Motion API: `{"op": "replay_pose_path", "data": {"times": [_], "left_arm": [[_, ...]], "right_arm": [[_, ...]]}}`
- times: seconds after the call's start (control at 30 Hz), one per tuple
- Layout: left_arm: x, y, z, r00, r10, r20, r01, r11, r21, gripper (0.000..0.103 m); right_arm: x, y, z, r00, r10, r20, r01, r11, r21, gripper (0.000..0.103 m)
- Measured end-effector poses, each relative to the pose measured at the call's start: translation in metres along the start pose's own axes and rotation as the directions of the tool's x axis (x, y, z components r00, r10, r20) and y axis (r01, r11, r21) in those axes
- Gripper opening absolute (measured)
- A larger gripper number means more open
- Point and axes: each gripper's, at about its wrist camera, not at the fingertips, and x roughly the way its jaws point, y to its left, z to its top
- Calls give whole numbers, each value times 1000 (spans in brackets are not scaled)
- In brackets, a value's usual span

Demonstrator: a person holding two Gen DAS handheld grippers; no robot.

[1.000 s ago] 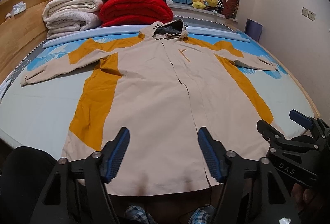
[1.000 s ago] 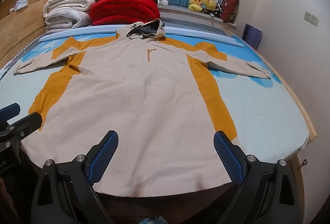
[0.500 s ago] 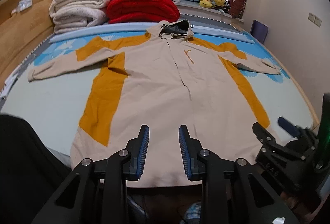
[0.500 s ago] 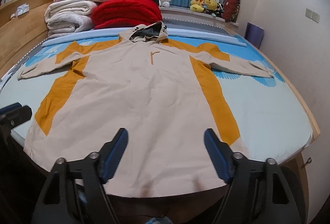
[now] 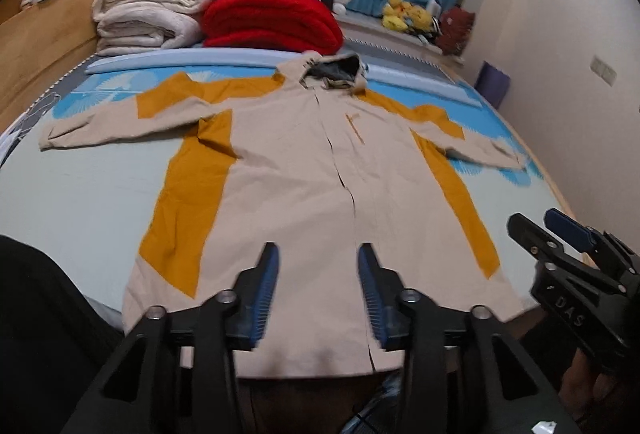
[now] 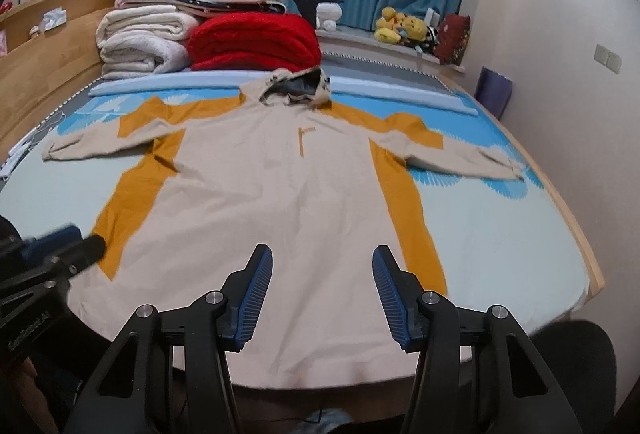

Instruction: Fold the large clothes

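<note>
Jacket (image 5: 304, 194) lies spread flat; left tongs (image 5: 318, 290) just widened, right tongs (image 6: 322, 290) just narrowed, both gaping, empty.

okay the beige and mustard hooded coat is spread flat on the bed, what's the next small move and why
Probably lower the left gripper and right gripper to the beige and mustard hooded coat at its near hem: it lies unfolded, sleeves spread, and both grippers hover empty above it, the left having just opened, the right closed further.

One hooded coat (image 6: 280, 194) lies on one bed (image 6: 500, 234). Two claws: left claw (image 5: 318, 290), right claw (image 6: 322, 290). One red blanket (image 6: 252, 42), two cream blankets (image 6: 144, 42).
</note>
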Motion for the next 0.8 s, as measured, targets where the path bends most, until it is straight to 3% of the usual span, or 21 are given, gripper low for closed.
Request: {"op": "replay_pose_path", "data": {"times": [0.17, 0.4, 0.5, 0.57, 0.7, 0.8], "left_arm": [[2, 15, 43, 997, 61, 43, -60, 998, -32, 41], [33, 74, 130, 987, 127, 97, -119, 989, -89, 41], [54, 111, 161, 972, 214, 101, -198, 969, -147, 35], [68, 134, 176, 957, 270, 104, -249, 951, -184, 25], [97, 186, 186, 938, 338, 77, -301, 905, -302, 25], [117, 218, 179, 920, 390, 41, -354, 871, -341, 24]], "right_arm": [[-12, -6, 41, 995, 29, 95, -30, 1000, 10, 53], [-9, -8, 109, 963, 82, 258, -71, 996, -52, 54], [11, -1, 131, 957, 121, 264, -103, 992, -78, 54], [29, 6, 146, 955, 150, 254, -135, 988, -79, 54], [55, 21, 170, 948, 189, 256, -169, 981, -99, 53], [80, 34, 184, 940, 224, 258, -202, 973, -108, 53]]}}
